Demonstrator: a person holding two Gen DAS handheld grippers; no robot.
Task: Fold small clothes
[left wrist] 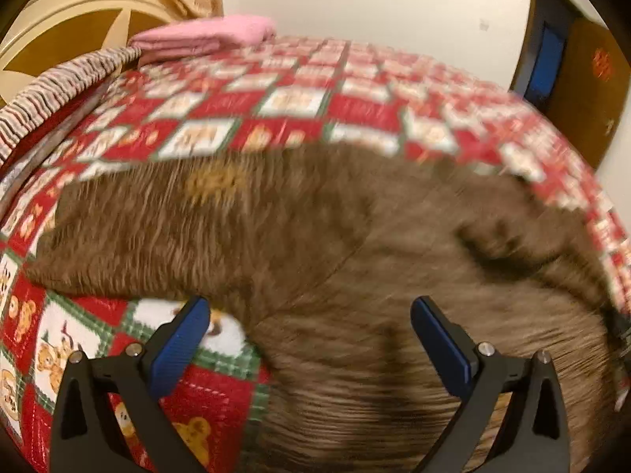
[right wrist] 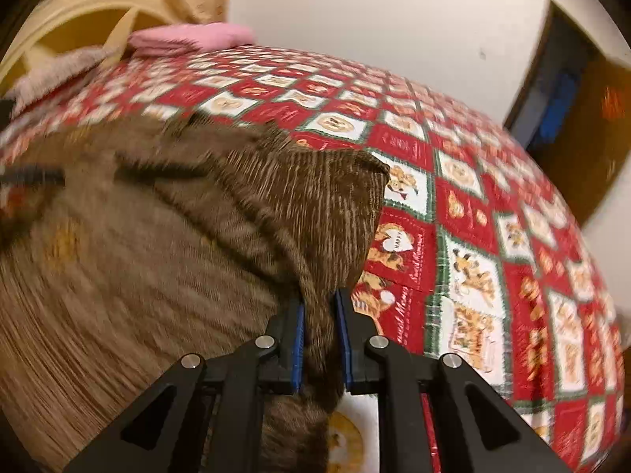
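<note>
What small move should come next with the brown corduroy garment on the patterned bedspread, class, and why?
Probably the right hand-held gripper, closed on a fold of the brown garment, should lift that edge and carry it across the garment. The left hand-held gripper stands open above the garment and holds nothing, and the cloth still lies spread and rumpled on the bedspread.

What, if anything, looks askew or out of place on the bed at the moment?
The brown ribbed garment lies rumpled rather than flat, with a fold bunched up in the right claw. The left claw hangs open above it. The pink folded cloth looks neat.
</note>
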